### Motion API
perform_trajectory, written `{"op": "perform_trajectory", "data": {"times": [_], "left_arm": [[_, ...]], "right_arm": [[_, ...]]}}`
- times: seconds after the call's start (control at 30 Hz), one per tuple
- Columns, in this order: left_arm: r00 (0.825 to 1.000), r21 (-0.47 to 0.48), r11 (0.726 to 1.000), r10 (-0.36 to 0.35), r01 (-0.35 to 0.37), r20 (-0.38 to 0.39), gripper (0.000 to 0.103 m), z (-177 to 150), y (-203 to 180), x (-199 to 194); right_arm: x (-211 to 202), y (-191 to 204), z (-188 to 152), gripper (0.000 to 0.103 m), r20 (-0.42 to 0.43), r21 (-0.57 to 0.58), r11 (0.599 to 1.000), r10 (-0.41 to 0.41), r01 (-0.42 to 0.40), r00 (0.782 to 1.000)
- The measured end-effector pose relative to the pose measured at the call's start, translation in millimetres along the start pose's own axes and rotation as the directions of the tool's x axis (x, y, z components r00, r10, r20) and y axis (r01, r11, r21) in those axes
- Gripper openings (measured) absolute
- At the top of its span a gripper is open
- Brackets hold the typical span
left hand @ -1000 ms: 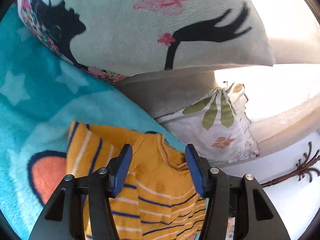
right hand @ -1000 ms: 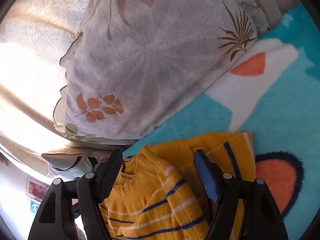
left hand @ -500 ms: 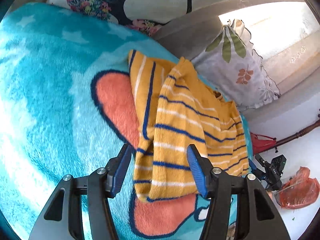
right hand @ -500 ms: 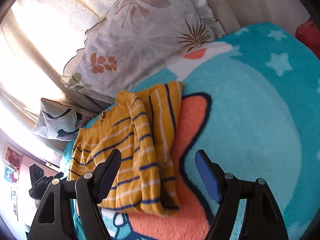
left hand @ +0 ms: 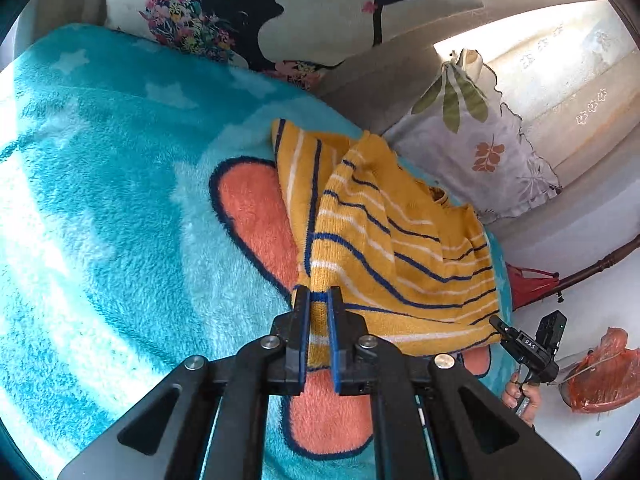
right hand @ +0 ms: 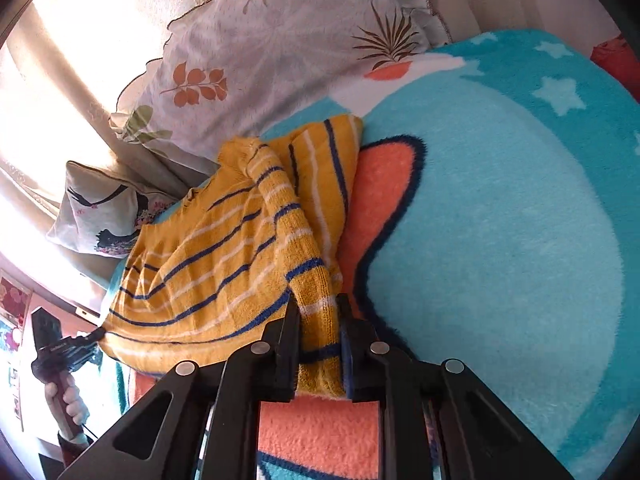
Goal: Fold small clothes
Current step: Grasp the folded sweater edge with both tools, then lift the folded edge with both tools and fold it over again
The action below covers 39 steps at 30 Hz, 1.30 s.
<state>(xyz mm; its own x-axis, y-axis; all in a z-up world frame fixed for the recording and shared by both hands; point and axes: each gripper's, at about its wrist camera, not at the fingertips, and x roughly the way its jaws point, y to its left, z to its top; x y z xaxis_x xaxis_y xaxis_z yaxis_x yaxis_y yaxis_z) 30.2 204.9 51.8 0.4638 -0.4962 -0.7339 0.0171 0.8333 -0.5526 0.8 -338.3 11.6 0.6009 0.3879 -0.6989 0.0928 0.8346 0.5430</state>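
Both grippers have just been closing, and each now pinches knit fabric: the left gripper (left hand: 318,304) clamps the hem of the yellow striped sweater (left hand: 384,248) at one bottom corner, and the right gripper (right hand: 320,312) clamps the hem at the other. The sweater lies partly folded on the turquoise blanket (left hand: 100,200), its sleeves already turned in over the body, collar end towards the leaf-print pillow (right hand: 280,40). This looks like the bottom-to-top fold — the next move calls for lifting both corners together and carrying them evenly towards the collar. No container shows in either view.
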Motion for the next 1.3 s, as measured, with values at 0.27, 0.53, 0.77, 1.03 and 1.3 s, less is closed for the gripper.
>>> {"op": "perform_trajectory", "data": {"times": [0.27,0.53,0.77,1.03,1.3], "left_arm": [[0.999,-0.066,0.997,-0.032,0.034,0.029,0.040,-17.2,11.9,5.2],[0.996,-0.148,0.985,-0.086,0.088,0.018,0.051,-30.6,9.9,45.7],[0.980,-0.249,0.951,-0.158,0.184,0.120,0.011,-57.3,18.0,41.9],[0.970,-0.261,0.940,-0.186,0.221,0.154,0.012,-67.0,20.6,39.7],[0.968,-0.257,0.944,-0.159,0.206,0.192,0.013,-88.0,28.8,2.0]], "right_arm": [[-24.1,10.9,-7.5,0.052,0.086,0.015,0.996,-0.084,0.083,0.993],[-15.1,119.5,-8.5,0.060,0.099,-0.247,0.969,0.033,-0.007,0.995],[72.0,225.0,-23.0,0.062,-0.126,-0.441,0.885,0.105,-0.151,0.986],[165.1,332.2,-33.9,0.067,-0.281,-0.570,0.800,0.027,-0.189,0.959],[219.5,378.8,-81.5,0.075,-0.130,-0.773,0.630,-0.258,0.065,0.957]]}}
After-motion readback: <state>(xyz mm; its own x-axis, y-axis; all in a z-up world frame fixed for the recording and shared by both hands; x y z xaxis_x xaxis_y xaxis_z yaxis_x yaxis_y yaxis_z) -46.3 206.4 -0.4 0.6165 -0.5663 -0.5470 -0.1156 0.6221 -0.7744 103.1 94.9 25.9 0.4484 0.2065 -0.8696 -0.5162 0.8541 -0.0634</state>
